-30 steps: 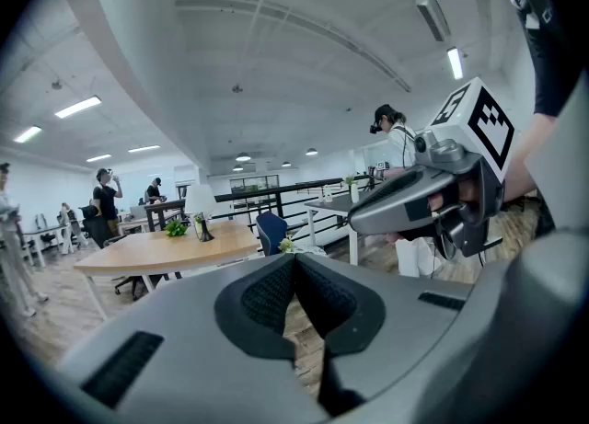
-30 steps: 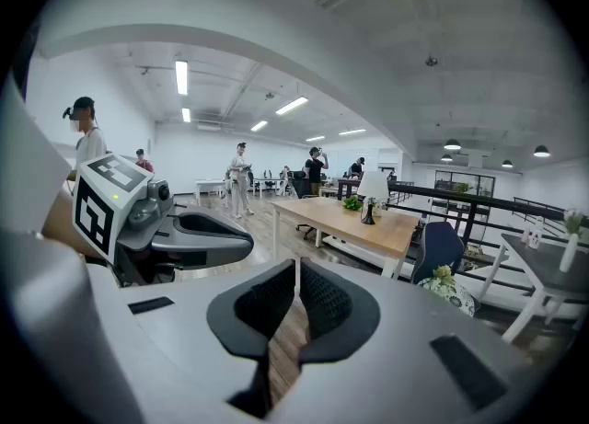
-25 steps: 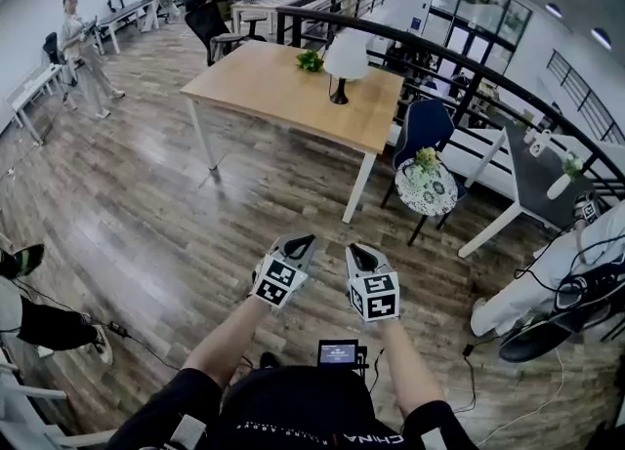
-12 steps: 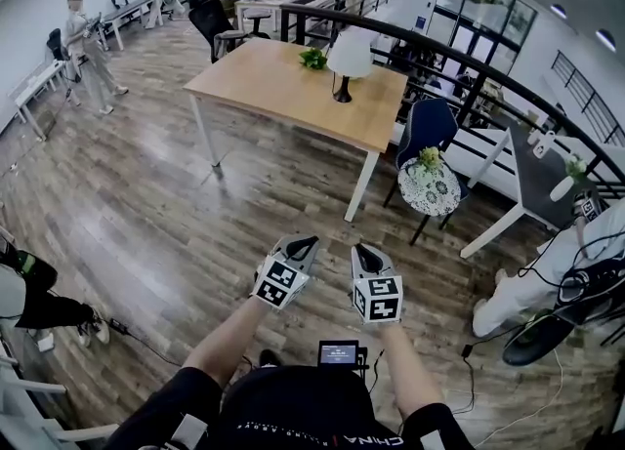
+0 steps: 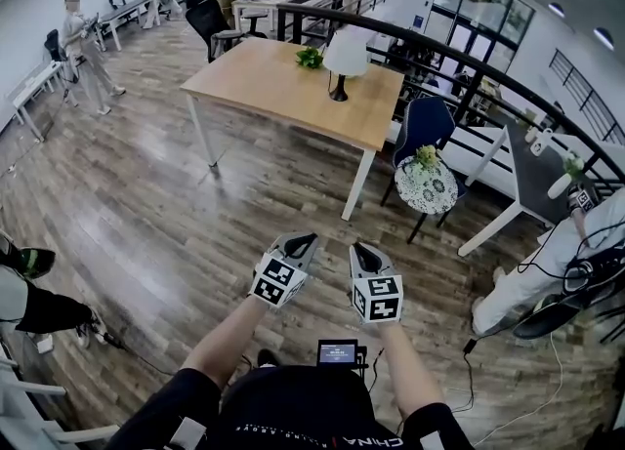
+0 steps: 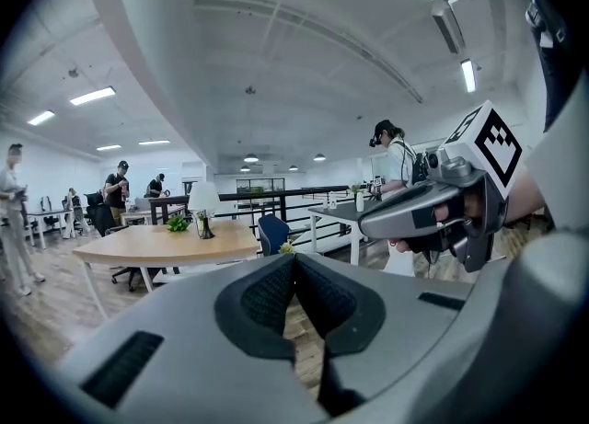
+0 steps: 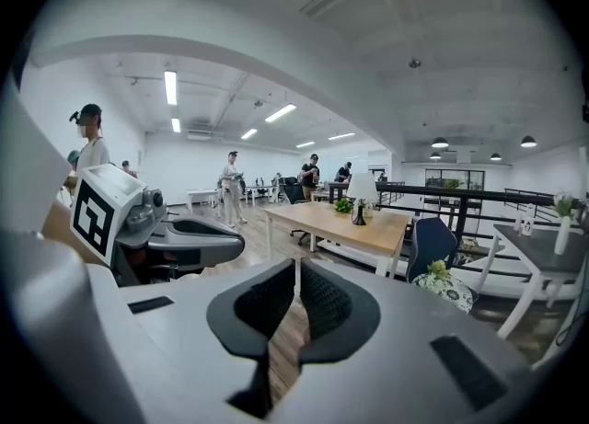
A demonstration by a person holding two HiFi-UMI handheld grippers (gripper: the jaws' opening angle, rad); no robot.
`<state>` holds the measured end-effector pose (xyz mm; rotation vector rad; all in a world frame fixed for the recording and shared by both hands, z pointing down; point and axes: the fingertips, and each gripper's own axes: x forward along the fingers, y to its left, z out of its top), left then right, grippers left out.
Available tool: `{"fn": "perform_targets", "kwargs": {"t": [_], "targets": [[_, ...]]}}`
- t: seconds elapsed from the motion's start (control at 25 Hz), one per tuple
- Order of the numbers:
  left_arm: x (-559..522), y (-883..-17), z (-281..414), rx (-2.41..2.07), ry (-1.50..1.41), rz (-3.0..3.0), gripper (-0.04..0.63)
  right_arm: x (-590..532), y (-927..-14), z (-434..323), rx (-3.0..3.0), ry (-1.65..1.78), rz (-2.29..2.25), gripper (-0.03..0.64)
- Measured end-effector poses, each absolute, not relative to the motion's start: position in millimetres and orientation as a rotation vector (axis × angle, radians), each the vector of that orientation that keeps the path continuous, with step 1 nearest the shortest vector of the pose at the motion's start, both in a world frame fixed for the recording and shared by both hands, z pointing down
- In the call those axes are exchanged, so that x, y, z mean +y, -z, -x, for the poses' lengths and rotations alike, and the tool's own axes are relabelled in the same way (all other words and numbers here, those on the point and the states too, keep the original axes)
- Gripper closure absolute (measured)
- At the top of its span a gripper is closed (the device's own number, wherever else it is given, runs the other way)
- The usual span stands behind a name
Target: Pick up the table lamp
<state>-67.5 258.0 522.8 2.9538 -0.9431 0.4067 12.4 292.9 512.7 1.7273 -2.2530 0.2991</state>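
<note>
The table lamp (image 5: 345,56), with a white shade on a dark stem, stands at the far edge of a wooden table (image 5: 273,87), well ahead of both grippers. It also shows small in the left gripper view as the lamp (image 6: 202,203) and in the right gripper view as the lamp (image 7: 362,189). My left gripper (image 5: 299,241) and right gripper (image 5: 362,249) are held side by side over the wooden floor, close to my body. The left gripper (image 6: 294,262) and the right gripper (image 7: 297,268) each have their jaws together with nothing between them.
A small green plant (image 5: 310,58) sits beside the lamp. A blue chair (image 5: 427,126) and a round side table with flowers (image 5: 428,189) stand right of the wooden table, then a white table (image 5: 532,180). A dark railing (image 5: 459,58) runs behind. Several people stand around; cables (image 5: 547,365) lie on the floor at right.
Both grippers keep their place and stay shut. Only the people in the background and at the left edge have shifted slightly.
</note>
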Motion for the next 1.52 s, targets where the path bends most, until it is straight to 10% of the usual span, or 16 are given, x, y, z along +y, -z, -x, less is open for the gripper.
{"fn": "perform_targets", "kwargs": {"t": [1.52], "targets": [[207, -571, -1, -1.016, -0.545, -2.878, 0.577, 244, -561, -115, -2.256, -0.467, -1.690, 0.574]]}}
